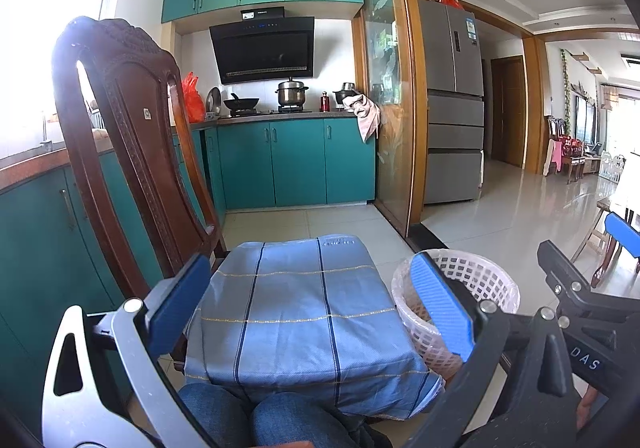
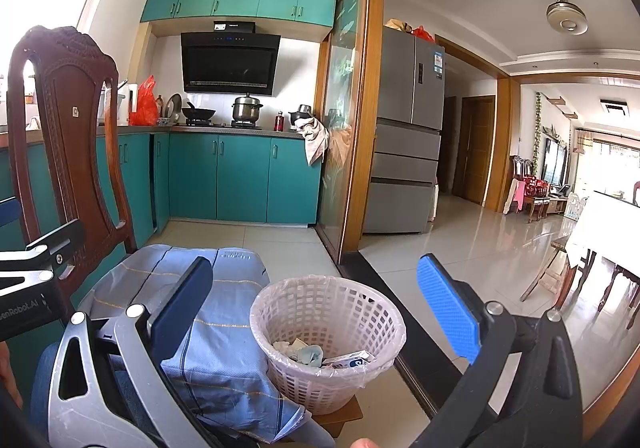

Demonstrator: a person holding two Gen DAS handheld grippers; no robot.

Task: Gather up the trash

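The kitchen had teal cabinets and a pale tiled floor. A blue checked cloth (image 1: pixel 296 312) covered a low surface before my knees, beside a carved wooden chair (image 1: pixel 132 136). My left gripper (image 1: pixel 308 308) hung spread wide, holding nothing; my right gripper (image 2: pixel 316 312) gaped empty too. The white lattice bin (image 2: pixel 328 332), just right of the cloth, held trash (image 2: pixel 316 354).

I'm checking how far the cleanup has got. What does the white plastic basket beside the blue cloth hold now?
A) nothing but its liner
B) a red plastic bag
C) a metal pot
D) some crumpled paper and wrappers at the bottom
D: the right wrist view looks into the white basket, where crumpled paper and wrappers lie at the bottom.
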